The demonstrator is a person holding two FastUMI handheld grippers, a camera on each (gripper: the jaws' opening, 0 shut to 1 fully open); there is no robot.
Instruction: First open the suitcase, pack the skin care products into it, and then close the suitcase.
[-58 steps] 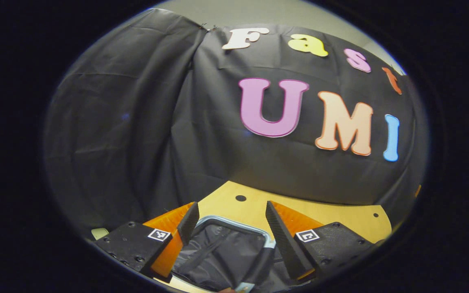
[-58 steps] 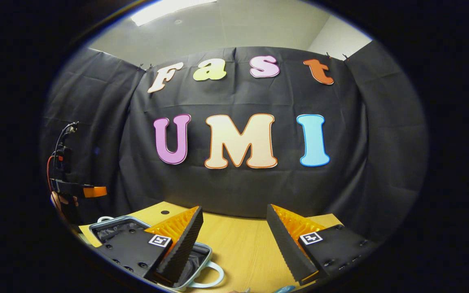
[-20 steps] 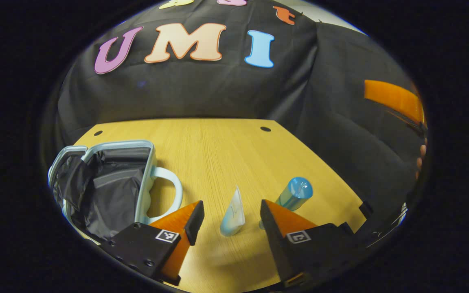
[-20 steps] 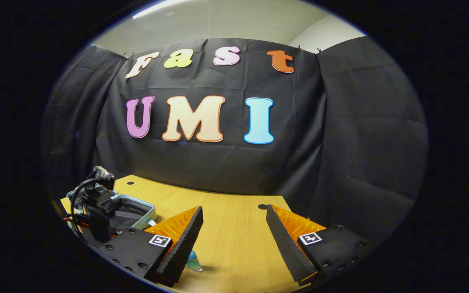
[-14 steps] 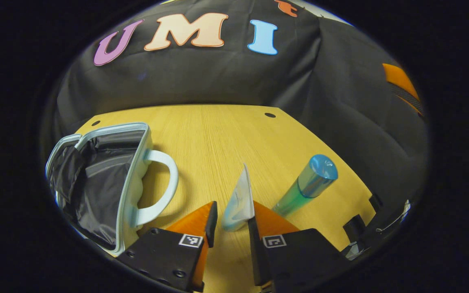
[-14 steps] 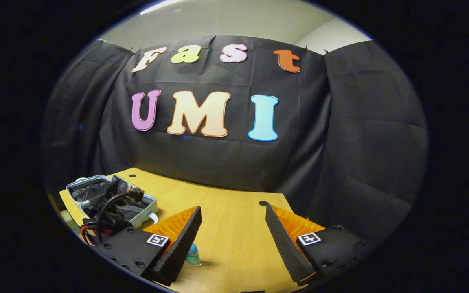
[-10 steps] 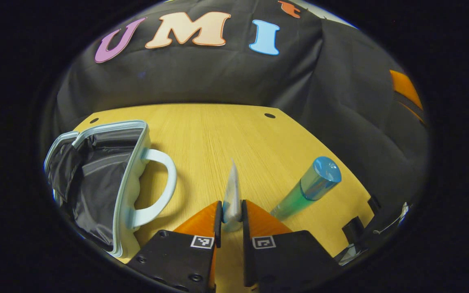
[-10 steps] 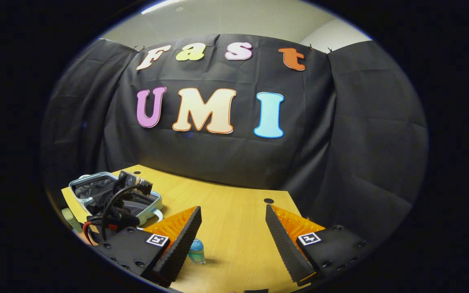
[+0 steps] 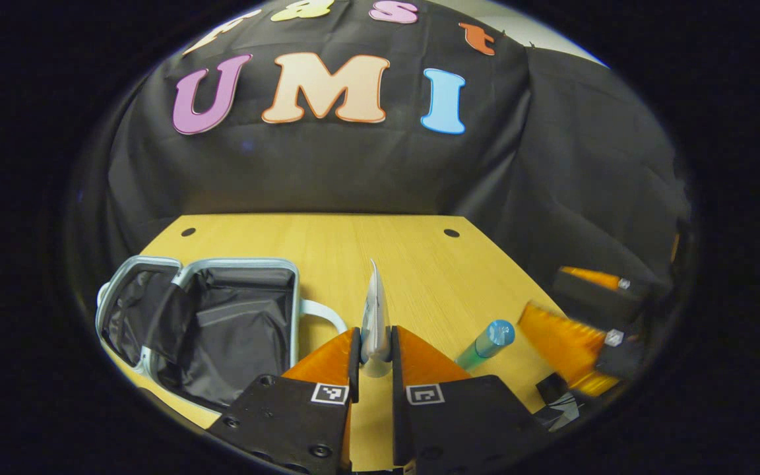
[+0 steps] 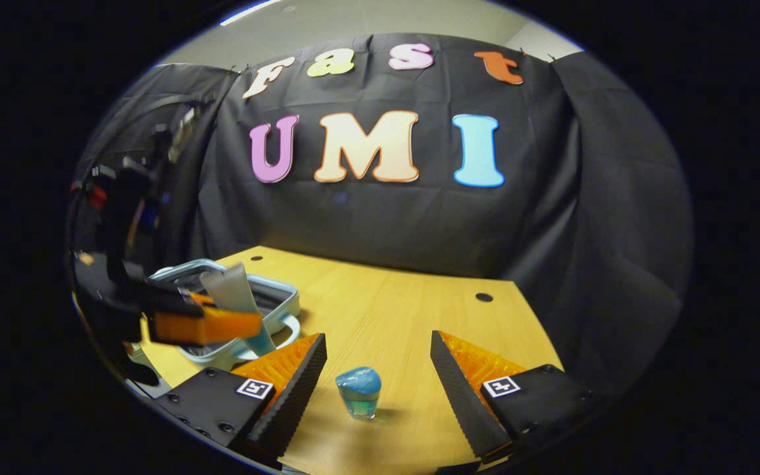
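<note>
A small pale-blue suitcase (image 9: 221,323) lies open on the wooden table (image 9: 327,244), showing its dark lining. My left gripper (image 9: 373,346) is shut on a flat whitish tube (image 9: 373,310), which points away from me just right of the suitcase handle. A blue-capped bottle of green liquid (image 9: 489,343) stands to the right. In the right gripper view, my right gripper (image 10: 377,356) is open, with the bottle (image 10: 359,391) upright on the table between and just beyond its fingers. The left gripper (image 10: 221,323) holds the tube (image 10: 238,297) raised beside the suitcase (image 10: 281,307).
Black cloth walls close the back and right sides of the table (image 10: 406,310). The table has small round holes near its far corners. The right gripper (image 9: 571,330) hangs blurred at the table's right edge in the left gripper view.
The left gripper shut on the tube and lifted it off the table. The right gripper tilted down and came closer to the bottle, which now stands between its fingers.
</note>
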